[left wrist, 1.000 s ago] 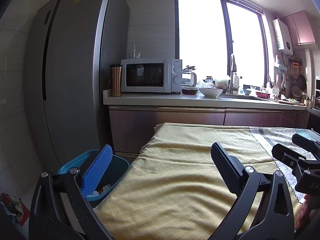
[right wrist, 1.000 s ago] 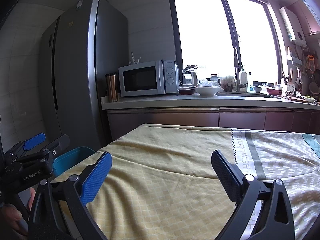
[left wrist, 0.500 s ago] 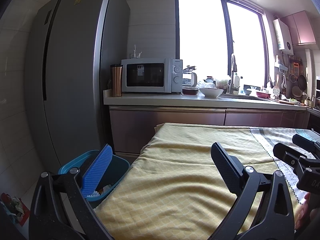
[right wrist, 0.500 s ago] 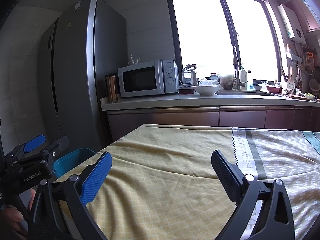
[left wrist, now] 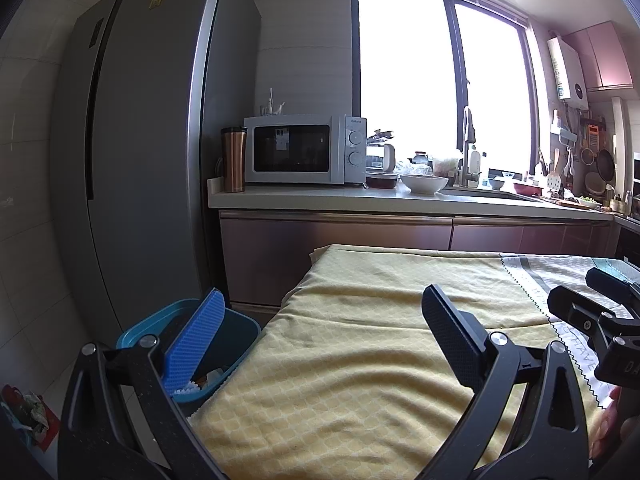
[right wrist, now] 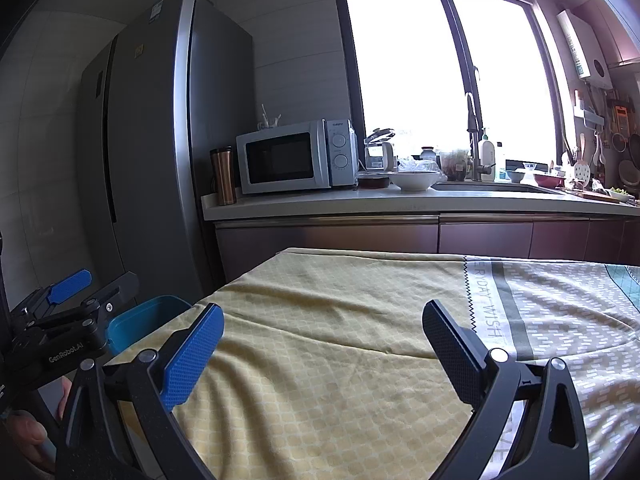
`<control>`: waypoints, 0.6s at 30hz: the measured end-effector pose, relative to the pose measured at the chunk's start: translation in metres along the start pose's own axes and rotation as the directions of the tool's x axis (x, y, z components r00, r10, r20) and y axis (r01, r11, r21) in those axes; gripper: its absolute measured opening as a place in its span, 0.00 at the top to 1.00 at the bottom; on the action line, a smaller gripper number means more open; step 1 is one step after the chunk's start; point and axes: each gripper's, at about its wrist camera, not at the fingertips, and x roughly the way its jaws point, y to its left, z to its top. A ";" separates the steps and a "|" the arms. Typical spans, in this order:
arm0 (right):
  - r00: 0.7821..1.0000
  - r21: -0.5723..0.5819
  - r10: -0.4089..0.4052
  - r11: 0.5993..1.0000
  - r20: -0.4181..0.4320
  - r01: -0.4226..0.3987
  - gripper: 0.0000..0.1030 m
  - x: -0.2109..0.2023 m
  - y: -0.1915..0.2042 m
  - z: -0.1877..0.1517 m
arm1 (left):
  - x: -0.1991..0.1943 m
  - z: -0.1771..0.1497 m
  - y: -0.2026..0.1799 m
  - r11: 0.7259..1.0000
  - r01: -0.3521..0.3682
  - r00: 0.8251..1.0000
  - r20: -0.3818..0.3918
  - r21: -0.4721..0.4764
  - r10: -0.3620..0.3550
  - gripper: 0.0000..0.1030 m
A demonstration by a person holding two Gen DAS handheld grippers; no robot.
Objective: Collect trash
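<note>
Trash is what we are after, yet none lies on the yellow cloth covering the bench; the only scraps we see sit inside the blue bin, on the floor at the bench's left edge, at about eight o'clock in the left wrist view, with white bits and paper showing in its bottom. A crumpled wad on something red lies on the floor at the far eight o'clock edge of that view, though it is too blurred to name. We hold the left gripper with jaws wide apart and nothing between them, over the bench's left end; the right gripper likewise stands spread and empty above the cloth, further toward three o'clock. We judge the collecting largely done on the bench, or else a search in hand. To do it well, we should sweep both cameras across the striped part of the cloth and the floor before committing, keep the jaws spread until a scrap sits squarely between them, and approach low so the cloth is not pinched with it.
</note>
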 end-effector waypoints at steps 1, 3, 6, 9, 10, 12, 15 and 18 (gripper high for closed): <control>1.000 0.000 0.000 1.000 -0.001 0.000 0.07 0.000 0.000 0.000 | 0.000 0.000 0.000 1.000 0.000 1.000 0.000 0.000 0.000 0.06; 1.000 0.001 0.000 1.000 -0.001 0.000 0.07 0.000 0.000 0.000 | 0.000 0.000 0.000 1.000 -0.003 1.000 -0.001 0.000 0.003 0.06; 1.000 0.000 -0.001 1.000 -0.001 0.001 0.07 0.000 0.001 0.000 | 0.001 0.000 0.001 1.000 -0.002 1.000 -0.005 -0.003 0.002 0.06; 1.000 0.000 -0.002 1.000 -0.001 0.002 0.07 0.000 0.000 0.000 | 0.001 0.000 0.000 1.000 -0.001 1.000 -0.007 -0.002 0.001 0.06; 1.000 0.000 -0.001 1.000 0.000 0.001 0.07 0.000 0.000 0.000 | 0.000 0.000 0.000 1.000 -0.001 1.000 -0.006 -0.001 0.001 0.06; 1.000 0.001 0.000 1.000 -0.002 0.000 0.07 0.001 0.000 0.000 | 0.000 0.000 -0.001 1.000 -0.001 1.000 -0.007 0.001 0.001 0.06; 1.000 0.001 -0.002 1.000 -0.001 0.002 0.07 0.001 0.000 -0.001 | 0.002 0.001 0.000 1.000 0.000 1.000 -0.009 0.000 0.000 0.06; 1.000 0.003 -0.003 1.000 -0.001 0.003 0.07 0.001 0.000 -0.001 | 0.004 0.000 0.000 1.000 0.002 1.000 -0.011 -0.001 -0.002 0.06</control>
